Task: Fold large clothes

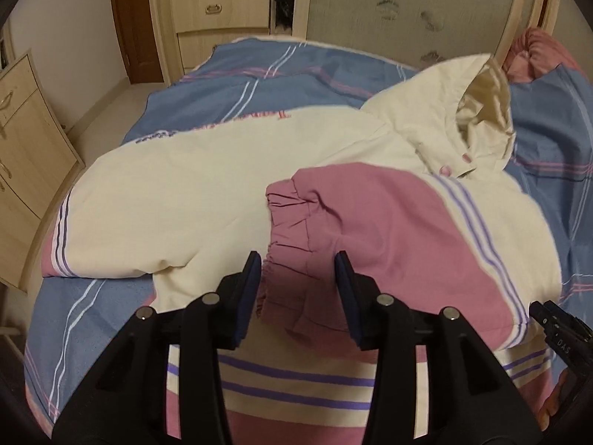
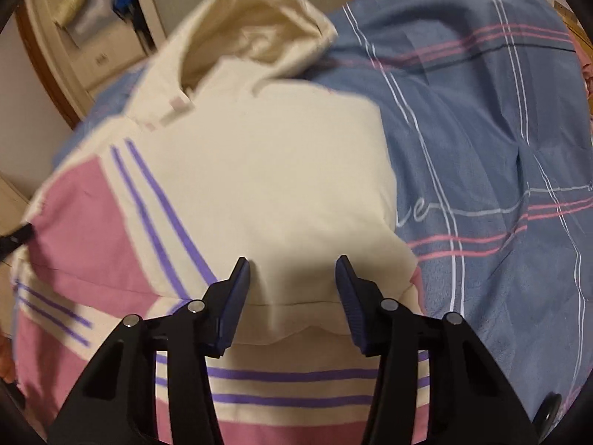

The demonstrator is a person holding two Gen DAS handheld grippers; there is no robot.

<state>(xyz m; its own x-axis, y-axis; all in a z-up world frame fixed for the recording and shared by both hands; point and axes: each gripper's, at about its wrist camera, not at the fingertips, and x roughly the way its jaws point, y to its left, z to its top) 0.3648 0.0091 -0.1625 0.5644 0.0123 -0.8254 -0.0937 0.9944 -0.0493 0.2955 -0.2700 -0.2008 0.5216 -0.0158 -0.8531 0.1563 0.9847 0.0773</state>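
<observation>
Nearest, left gripper (image 1: 296,263): jaws parted, dark blue pads either side of the gathered pink cuff (image 1: 292,222), no clear pinch on it, so read as released. Right gripper (image 2: 292,270): jaws likewise apart, above the cream folded edge of the jacket (image 1: 222,185), cloth under the gap but not clamped.

Jacket: lying on the bed, spread across the blue checked cover (image 1: 229,85). Padded, cream body, pink panels, thin purple stripes in pairs. Hem band closest, pink and cream with purple lines, running under both grippers. Pink sleeve (image 1: 389,230) folded inward across the cream front, elastic cuff puckered, ending near the middle of the body. In the right wrist view, opposite side already turned in, giving a rounded cream fold. Dark lettering along the far cream edge, blurred, not legible. Hood (image 1: 481,111) at the far end, open, shiny cream lining showing, two small pink snaps just below it.

Edges and room: bare cover on the left of the jacket and beyond it, wider bare stretch on the right. Bed edge on the left close to a pale wooden cabinet (image 1: 22,141). Farther off, padded headboard (image 1: 407,7), pink pillow (image 1: 533,52) beside the hood, drawer unit (image 1: 222,11) and a strip of floor.
</observation>
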